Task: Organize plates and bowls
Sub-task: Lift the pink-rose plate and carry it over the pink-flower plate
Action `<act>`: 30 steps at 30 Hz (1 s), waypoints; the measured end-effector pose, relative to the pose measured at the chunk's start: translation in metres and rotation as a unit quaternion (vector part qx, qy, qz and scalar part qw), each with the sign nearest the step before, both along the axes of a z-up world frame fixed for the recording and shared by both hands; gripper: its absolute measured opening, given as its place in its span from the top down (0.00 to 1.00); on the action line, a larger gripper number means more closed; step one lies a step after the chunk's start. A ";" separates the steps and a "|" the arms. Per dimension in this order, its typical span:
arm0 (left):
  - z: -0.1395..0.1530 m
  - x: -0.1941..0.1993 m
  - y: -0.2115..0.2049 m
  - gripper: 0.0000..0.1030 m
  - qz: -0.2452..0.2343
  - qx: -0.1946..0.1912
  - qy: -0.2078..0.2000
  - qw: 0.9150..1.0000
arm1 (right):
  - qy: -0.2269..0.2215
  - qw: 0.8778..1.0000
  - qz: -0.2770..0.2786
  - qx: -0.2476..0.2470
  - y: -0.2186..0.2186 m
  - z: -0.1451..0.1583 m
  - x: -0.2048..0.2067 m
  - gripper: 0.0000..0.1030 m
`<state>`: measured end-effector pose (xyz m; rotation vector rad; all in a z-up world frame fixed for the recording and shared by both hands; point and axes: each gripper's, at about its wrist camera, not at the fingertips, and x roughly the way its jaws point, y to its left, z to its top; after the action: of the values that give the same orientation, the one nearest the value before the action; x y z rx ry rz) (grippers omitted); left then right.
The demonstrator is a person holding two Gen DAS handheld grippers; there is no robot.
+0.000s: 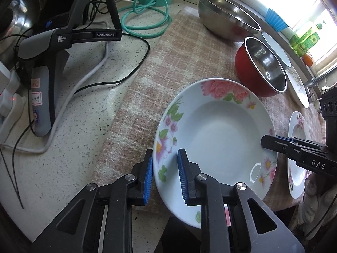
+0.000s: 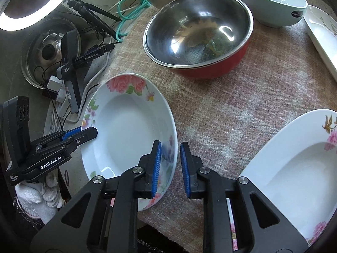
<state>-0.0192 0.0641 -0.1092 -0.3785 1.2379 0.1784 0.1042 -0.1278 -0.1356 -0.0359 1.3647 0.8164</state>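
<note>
A white deep plate with pink flowers (image 1: 212, 139) lies on the checked cloth; it also shows in the right wrist view (image 2: 128, 126). My left gripper (image 1: 165, 177) is open, its blue pads straddling the plate's left rim. My right gripper (image 2: 170, 168) is open, straddling the plate's right rim; it shows in the left wrist view (image 1: 271, 141) at the rim. A second flowered plate (image 2: 294, 168) lies to the right. A red bowl with steel inside (image 2: 198, 31) stands behind.
A large steel bowl (image 1: 227, 19), a pale green bowl (image 2: 269, 0) and another white plate (image 2: 324, 33) stand at the back. A spare handheld gripper (image 1: 44, 63), cables and a green hose (image 1: 147, 14) lie on the speckled counter at left.
</note>
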 end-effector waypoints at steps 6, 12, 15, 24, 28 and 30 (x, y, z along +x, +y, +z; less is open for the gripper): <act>0.000 -0.001 -0.001 0.80 0.000 0.002 -0.001 1.000 | -0.003 1.000 0.002 -0.002 0.002 0.000 -0.001 0.85; 0.000 0.000 -0.001 0.80 0.000 0.003 0.000 1.000 | -0.004 1.000 -0.001 -0.007 0.003 0.002 -0.002 0.85; 0.001 0.000 -0.002 0.80 0.001 0.004 -0.001 1.000 | -0.003 1.000 -0.003 -0.008 0.002 0.001 -0.002 0.85; 0.004 0.001 -0.003 0.80 -0.001 0.004 -0.003 1.000 | -0.004 1.000 -0.009 -0.008 -0.004 0.005 -0.003 0.85; 0.007 0.003 -0.005 0.80 -0.003 0.005 -0.005 1.000 | -0.002 1.000 -0.012 -0.005 -0.009 0.008 -0.003 0.85; 0.009 0.003 -0.006 0.80 -0.004 0.005 -0.007 1.000 | 0.000 1.000 -0.016 -0.002 -0.013 0.010 -0.003 0.85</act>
<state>-0.0161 0.0578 -0.1004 -0.3649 1.2251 0.1744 0.1013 -0.1413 -0.1260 -0.0180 1.3643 0.7871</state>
